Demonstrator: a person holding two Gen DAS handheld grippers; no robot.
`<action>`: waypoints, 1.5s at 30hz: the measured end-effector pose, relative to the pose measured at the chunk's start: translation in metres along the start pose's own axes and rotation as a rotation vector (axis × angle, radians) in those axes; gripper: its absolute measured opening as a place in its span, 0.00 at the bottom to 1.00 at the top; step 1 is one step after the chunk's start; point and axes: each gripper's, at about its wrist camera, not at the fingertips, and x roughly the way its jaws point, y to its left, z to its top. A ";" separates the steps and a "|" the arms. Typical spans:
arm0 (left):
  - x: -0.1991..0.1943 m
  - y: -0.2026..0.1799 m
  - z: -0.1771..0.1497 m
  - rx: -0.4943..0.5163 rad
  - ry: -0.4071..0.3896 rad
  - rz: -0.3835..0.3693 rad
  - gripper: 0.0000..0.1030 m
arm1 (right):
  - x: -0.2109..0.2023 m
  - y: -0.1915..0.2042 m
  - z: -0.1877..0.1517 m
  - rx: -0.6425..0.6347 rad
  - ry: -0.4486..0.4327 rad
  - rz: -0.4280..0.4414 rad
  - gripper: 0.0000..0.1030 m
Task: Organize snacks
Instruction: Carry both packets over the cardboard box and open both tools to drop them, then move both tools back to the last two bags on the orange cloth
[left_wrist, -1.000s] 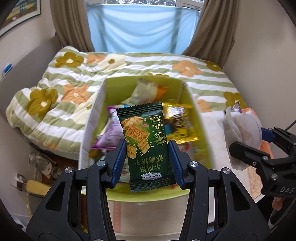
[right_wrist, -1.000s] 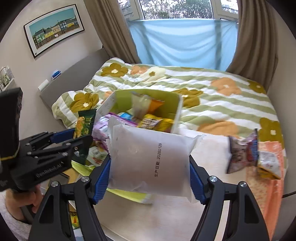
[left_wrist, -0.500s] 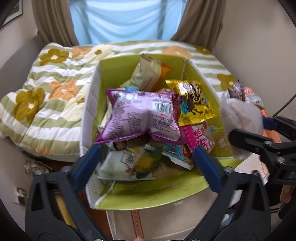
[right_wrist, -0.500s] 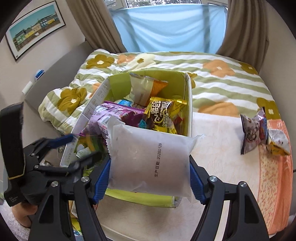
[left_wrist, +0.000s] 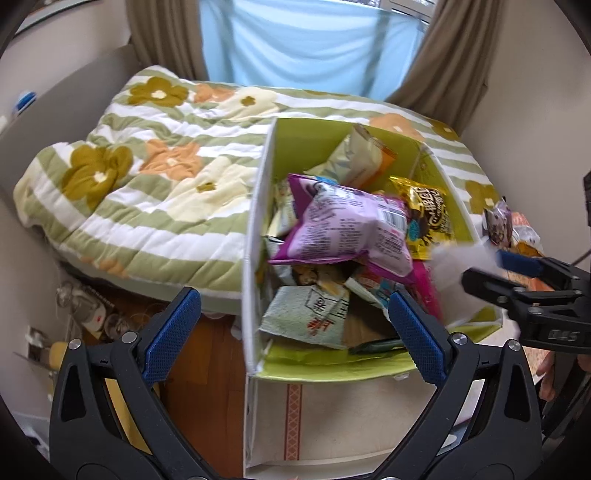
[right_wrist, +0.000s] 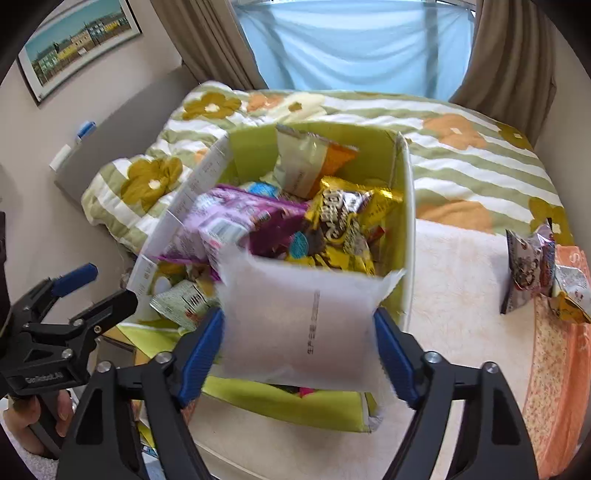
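Note:
A lime-green open box (left_wrist: 306, 147) (right_wrist: 406, 221) holds several snack packets, with a purple packet (left_wrist: 351, 229) (right_wrist: 229, 221) and a gold packet (left_wrist: 428, 218) (right_wrist: 340, 221) on top. My left gripper (left_wrist: 291, 325) is open and empty at the box's near left corner; it shows at the left of the right wrist view (right_wrist: 96, 291). The dark green cracker packet (left_wrist: 373, 345) lies low at the box's near edge. My right gripper (right_wrist: 299, 332) is shut on a white translucent packet (right_wrist: 299, 325), held over the box's near edge; it also shows in the left wrist view (left_wrist: 517, 273).
The box stands on a cream-topped table (right_wrist: 461, 280) beside a bed with a flowered quilt (left_wrist: 147, 177). Two more snack packets (right_wrist: 532, 269) lie at the table's right end by an orange cloth (right_wrist: 561, 369). Wooden floor with clutter (left_wrist: 85, 310) lies to the left.
My left gripper has opened and let go of the dark green cracker packet, which now lies in the box. The right gripper has carried the white packet closer over the box.

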 end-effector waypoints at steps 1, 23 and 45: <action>-0.001 0.001 -0.001 -0.005 -0.001 0.003 0.98 | -0.004 -0.001 0.001 0.000 -0.024 0.010 0.90; -0.023 -0.038 -0.007 0.099 -0.008 -0.095 0.98 | -0.056 -0.019 -0.026 0.075 -0.109 -0.056 0.96; -0.008 -0.263 0.049 0.474 -0.072 -0.251 0.98 | -0.177 -0.202 -0.026 0.274 -0.247 -0.265 0.96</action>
